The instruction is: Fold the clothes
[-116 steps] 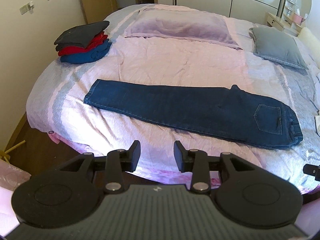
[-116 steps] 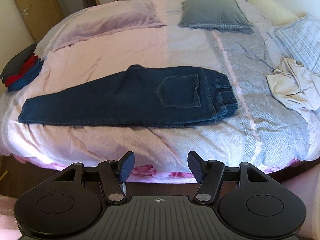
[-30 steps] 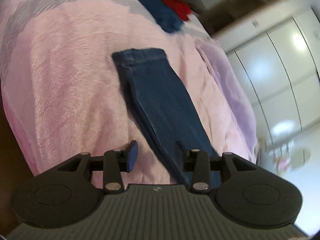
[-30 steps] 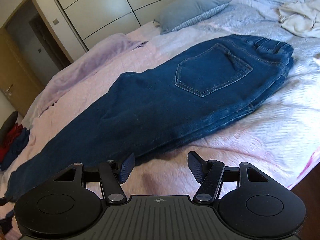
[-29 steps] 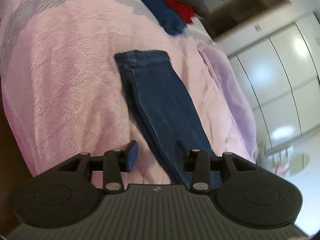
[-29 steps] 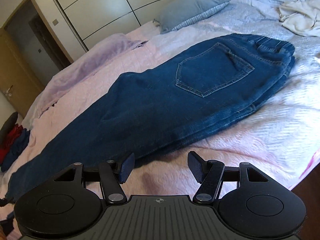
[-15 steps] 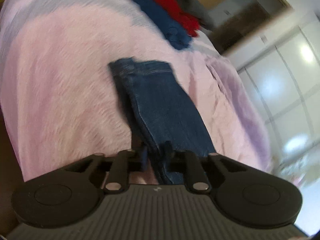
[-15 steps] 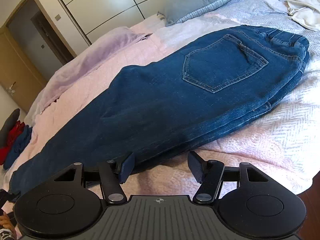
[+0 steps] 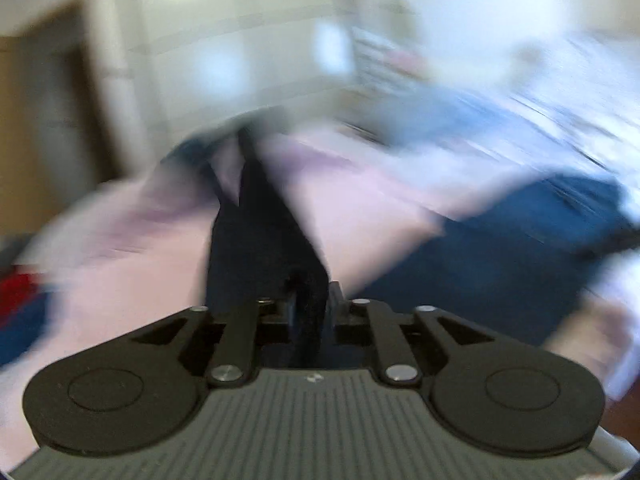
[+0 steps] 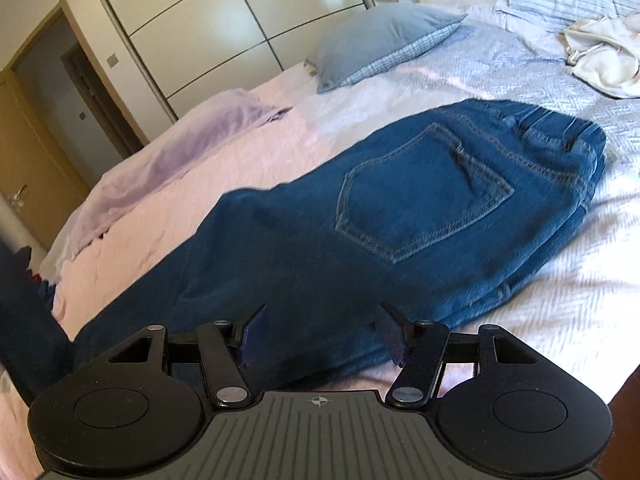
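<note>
Jeans (image 10: pixel 400 208) are laid on bed (image 10: pixel 560 280), halved lengthwise; cross-folds are left. Leg end is clamped in left gripper (image 9: pixel 310 304), mid-lift. Right gripper (image 10: pixel 320 332) is held released above the thigh.

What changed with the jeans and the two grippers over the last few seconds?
The left gripper closed on the leg end of the jeans and lifted it off the bed; its jaws have just eased slightly wider, denim still between them. The right gripper moved in over the jeans' near edge, still open. The waistband stayed put.
</note>
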The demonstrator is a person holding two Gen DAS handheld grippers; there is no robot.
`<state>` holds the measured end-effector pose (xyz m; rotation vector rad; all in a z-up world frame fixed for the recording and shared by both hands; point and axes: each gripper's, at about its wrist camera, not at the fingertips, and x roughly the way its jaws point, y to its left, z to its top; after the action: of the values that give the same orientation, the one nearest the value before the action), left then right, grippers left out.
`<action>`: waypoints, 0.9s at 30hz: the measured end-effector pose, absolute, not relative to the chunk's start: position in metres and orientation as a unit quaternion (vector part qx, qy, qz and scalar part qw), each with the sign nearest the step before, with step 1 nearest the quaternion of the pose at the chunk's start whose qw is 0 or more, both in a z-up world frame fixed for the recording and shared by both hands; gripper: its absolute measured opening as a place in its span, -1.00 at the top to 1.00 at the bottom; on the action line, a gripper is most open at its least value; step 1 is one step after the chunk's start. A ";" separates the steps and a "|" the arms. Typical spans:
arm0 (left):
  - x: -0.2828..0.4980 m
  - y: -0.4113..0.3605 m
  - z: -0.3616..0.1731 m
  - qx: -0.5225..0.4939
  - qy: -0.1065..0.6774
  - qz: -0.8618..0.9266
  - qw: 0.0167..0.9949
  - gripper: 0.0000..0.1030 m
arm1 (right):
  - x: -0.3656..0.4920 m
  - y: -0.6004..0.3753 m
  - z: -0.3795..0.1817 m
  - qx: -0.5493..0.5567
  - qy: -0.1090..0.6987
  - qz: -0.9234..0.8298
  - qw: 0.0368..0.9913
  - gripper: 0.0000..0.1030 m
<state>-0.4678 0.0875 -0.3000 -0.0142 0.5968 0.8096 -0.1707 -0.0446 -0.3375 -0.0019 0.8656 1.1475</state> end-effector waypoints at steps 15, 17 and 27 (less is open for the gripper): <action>-0.547 0.098 -0.306 -0.224 0.236 0.394 0.859 0.63 | -0.152 0.019 -0.369 0.202 0.606 0.571 0.516 -0.21; -0.553 0.100 -0.307 -0.227 0.231 0.405 0.855 0.63 | -0.155 0.038 -0.375 0.198 0.623 0.564 0.504 -0.21; -0.569 0.096 -0.316 -0.229 0.247 0.419 0.843 0.62 | -0.169 0.077 -0.385 0.163 0.660 0.513 0.524 -0.20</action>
<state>-0.5691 0.0955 -0.3163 -0.4832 0.5209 0.8851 -0.1695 0.0766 -0.3848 0.3890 1.5800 1.2275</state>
